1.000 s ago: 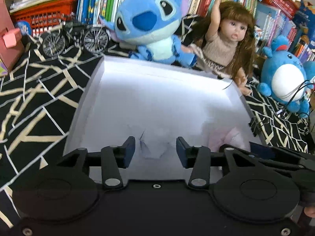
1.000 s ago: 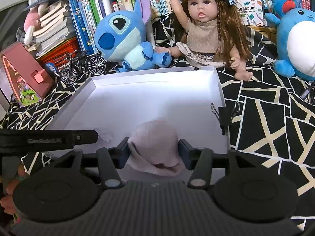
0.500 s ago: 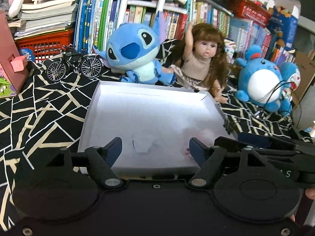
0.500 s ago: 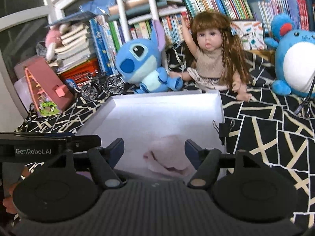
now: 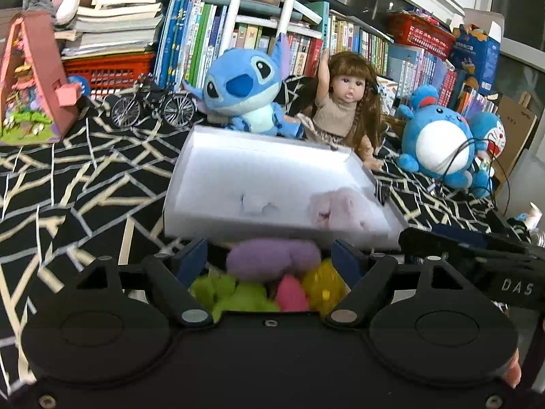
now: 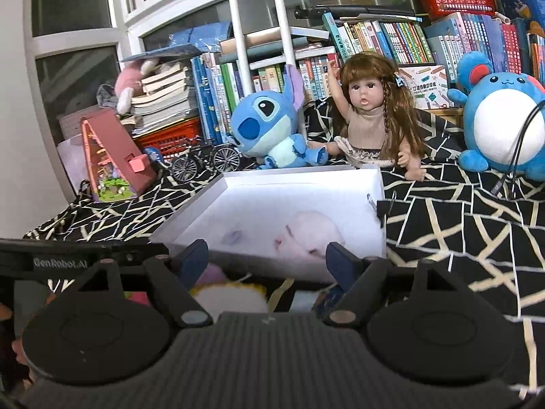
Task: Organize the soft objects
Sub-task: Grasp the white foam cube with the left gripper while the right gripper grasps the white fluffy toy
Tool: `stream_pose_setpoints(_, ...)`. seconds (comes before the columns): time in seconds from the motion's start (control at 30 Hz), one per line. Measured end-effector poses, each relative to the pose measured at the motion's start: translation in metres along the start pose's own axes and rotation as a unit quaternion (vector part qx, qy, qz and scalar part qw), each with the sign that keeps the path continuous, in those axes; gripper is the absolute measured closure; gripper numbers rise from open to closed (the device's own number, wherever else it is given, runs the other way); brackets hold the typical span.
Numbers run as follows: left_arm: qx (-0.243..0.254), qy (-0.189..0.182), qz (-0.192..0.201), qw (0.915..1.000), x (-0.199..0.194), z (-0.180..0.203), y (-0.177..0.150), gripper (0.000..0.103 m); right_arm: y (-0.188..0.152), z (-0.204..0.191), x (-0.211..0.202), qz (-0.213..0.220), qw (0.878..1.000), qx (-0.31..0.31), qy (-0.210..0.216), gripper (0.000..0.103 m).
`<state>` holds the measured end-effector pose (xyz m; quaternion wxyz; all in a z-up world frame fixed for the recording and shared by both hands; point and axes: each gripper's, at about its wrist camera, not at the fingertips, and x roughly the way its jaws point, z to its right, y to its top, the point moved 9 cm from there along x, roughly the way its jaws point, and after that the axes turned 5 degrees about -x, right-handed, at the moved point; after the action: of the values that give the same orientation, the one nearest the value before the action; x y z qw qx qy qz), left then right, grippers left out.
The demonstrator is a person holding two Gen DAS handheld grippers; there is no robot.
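The left gripper (image 5: 269,260) sits low in its frame, jaws spreading and clamped on nothing; between and below them lies a loose heap of soft pieces: purple (image 5: 272,255), green (image 5: 235,293), pink (image 5: 291,294) and yellow (image 5: 323,283). The right gripper (image 6: 265,259), bottom centre of its view, is also widening and empty, with a pale fluffy piece (image 6: 231,298) beneath. Beyond, mid-frame, the white box (image 5: 190,211) holds a pinkish soft item (image 5: 340,208) and a small pale one (image 5: 255,204). Judging by this, two are stowed and several remain outside.
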<state>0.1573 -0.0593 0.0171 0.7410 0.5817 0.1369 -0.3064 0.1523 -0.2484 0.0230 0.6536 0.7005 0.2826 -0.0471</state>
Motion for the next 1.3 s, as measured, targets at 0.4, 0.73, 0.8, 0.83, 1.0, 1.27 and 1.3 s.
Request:
stream_pose_setpoints(0.4, -0.001, 0.0, 0.019, 0.9998, -0.043, -0.01, -0.054, 0.019, -0.031, -0.023, -0.026, 0.023, 1.0, -0.008, 0.003, 0.018)
stream_pose_setpoints(0.73, 0.008, 0.019, 0.028, 0.9994, -0.061, -0.018, -0.072, 0.018, -0.044, -0.027, -0.02, 0.012, 1.0, -0.002, 0.007, 0.012)
stream_pose_setpoints(0.8, 0.008, 0.024, 0.023, 0.9994, -0.059, -0.021, -0.075, 0.018, -0.046, -0.027, -0.018, 0.011, 1.0, 0.0, 0.007, 0.008)
stream_pose_setpoints(0.83, 0.009, 0.026, 0.02, 0.9994, -0.059, -0.022, -0.078, 0.018, -0.047, -0.027, -0.018, 0.01, 1.0, -0.001, 0.006, 0.008)
stream_pose_setpoints(1.0, 0.012, 0.029, 0.012, 0.9995, -0.058, -0.021, -0.087, 0.018, -0.05, -0.028, -0.016, 0.005, 1.0, -0.001, 0.005, 0.006)
stream_pose_setpoints(1.27, 0.021, 0.038, 0.008, 0.999, -0.057, -0.02, -0.094, 0.018, -0.05, -0.028, -0.013, 0.006, 1.0, -0.002, 0.0, 0.001)
stream_pose_setpoints(1.3, 0.021, 0.038, 0.008, 0.999, -0.057, -0.02, -0.095, 0.018, -0.05, -0.029, -0.013, 0.006, 1.0, -0.001, 0.0, 0.001)
